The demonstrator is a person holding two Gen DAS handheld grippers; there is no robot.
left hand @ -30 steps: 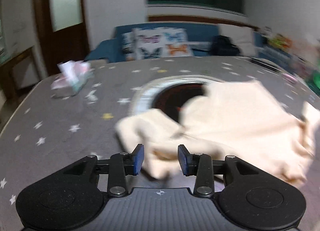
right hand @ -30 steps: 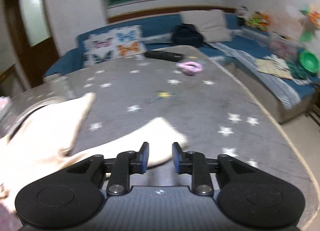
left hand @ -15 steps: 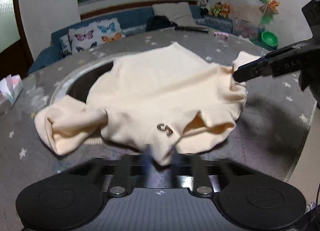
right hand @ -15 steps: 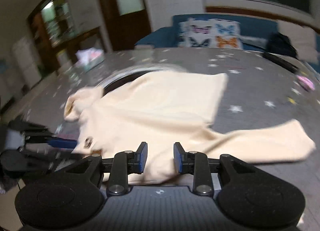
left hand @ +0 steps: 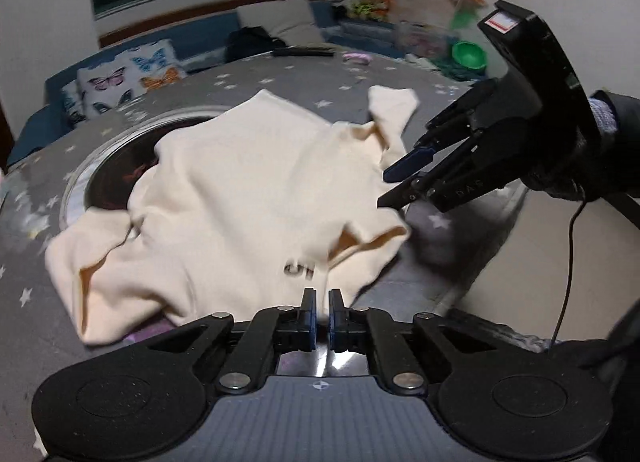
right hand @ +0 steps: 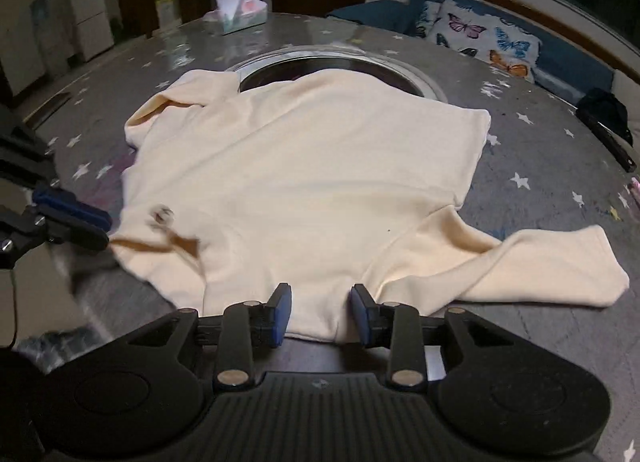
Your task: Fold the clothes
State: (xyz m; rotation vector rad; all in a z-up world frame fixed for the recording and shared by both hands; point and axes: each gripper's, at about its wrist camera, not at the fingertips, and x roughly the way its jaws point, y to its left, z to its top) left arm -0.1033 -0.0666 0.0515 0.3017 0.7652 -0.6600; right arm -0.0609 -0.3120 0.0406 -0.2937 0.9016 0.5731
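Cream sweater (right hand: 312, 182) lies spread on the table (right hand: 540, 166) straight ahead of both tongs, its near edge between the gaping right tongs (right hand: 321, 312), while the left tongs (left hand: 322, 312) pinch its collar edge, sleeves trailing to either side.

You can't read the dark print (left hand: 298, 271) on the cream garment (left hand: 256, 190); motion blurs it, low in the left wrist view. The garment covers much of the table's round inset (right hand: 332, 58). In the right wrist view, the left gripper (right hand: 70, 224) is cut off by the left edge.
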